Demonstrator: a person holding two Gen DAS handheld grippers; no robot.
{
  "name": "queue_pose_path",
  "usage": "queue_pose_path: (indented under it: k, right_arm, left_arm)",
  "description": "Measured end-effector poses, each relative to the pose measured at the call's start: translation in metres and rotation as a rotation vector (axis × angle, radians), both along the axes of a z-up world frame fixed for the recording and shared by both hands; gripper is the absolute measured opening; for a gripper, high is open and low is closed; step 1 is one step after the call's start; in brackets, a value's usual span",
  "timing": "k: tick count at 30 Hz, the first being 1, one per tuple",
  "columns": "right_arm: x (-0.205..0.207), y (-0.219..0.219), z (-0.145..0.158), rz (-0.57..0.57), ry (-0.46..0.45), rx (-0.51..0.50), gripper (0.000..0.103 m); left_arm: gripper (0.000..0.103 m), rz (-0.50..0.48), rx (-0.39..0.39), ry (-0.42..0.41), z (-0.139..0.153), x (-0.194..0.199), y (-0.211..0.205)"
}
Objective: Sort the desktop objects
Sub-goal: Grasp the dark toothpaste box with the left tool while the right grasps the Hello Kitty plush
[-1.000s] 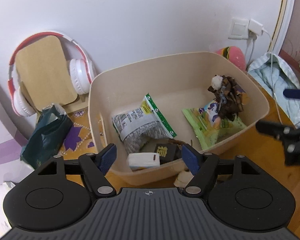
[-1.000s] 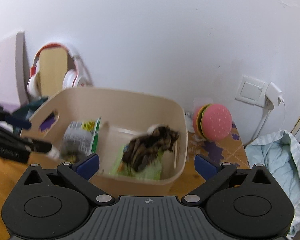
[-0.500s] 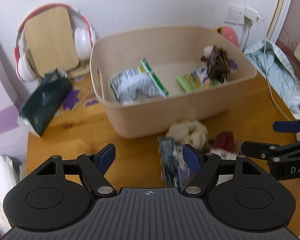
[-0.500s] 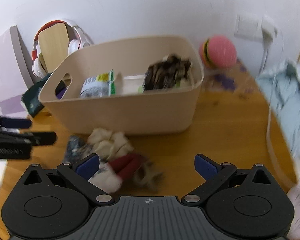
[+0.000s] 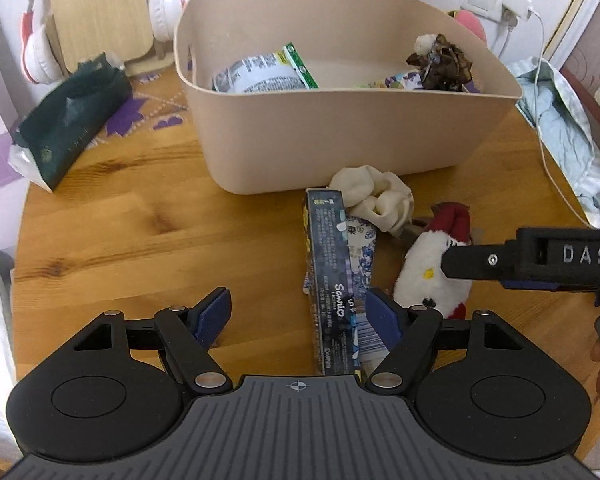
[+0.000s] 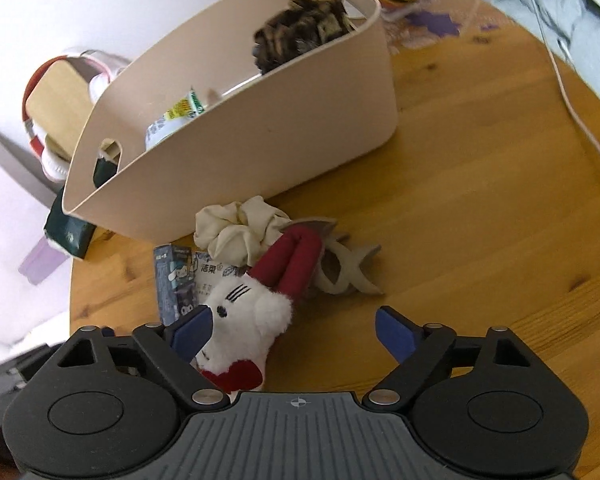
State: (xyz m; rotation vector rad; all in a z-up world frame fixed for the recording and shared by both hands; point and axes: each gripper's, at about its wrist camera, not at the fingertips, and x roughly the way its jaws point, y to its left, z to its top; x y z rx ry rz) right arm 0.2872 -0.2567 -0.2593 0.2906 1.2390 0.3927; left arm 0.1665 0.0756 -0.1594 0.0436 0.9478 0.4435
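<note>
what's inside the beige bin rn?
In the beige bin: a green-edged snack bag, a brown plaid scrunchie on a colourful packet. The near wall hides the bin floor, so anything lower cannot be seen.

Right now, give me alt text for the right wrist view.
The right gripper, fingers open, sits low over a wooden table, with a white and red plush toy against its left finger. Behind lie a cream scrunchie, a small box and a beige bin holding snack packets.
</note>
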Motion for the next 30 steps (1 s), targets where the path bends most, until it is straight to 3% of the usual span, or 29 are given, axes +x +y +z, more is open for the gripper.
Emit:
queue_pose_path:
  k: [10,16,19,22,26,30]
  right_arm:
    - [0.012,0.008,-0.008,-0.010,0.061,0.047,0.088]
    - [0.016,0.017,-0.019,0.004,0.096,0.057,0.073]
    - [0.016,0.020,-0.021,0.009,0.101,0.060,0.065]
    - [0.016,0.022,-0.024,0.019,0.112,0.071,0.044]
    - [0.014,0.020,-0.023,0.028,0.093,0.067,0.040]
    - [0.009,0.018,-0.015,0.057,0.043,0.049,0.039]
  left_arm:
    - [0.075,0.004,-0.023,0.042,-0.014,0.011,0.003]
    - [0.075,0.038,-0.045,0.073,-0.023,0.014,0.011]
    - [0.060,0.037,-0.090,0.087,-0.027,0.016,0.014]
    - [0.043,0.024,-0.123,0.102,-0.033,0.018,0.013]
    - [0.023,0.011,-0.138,0.107,-0.037,0.019,0.011]
    - [0.023,0.001,-0.151,0.096,-0.035,0.016,0.010]
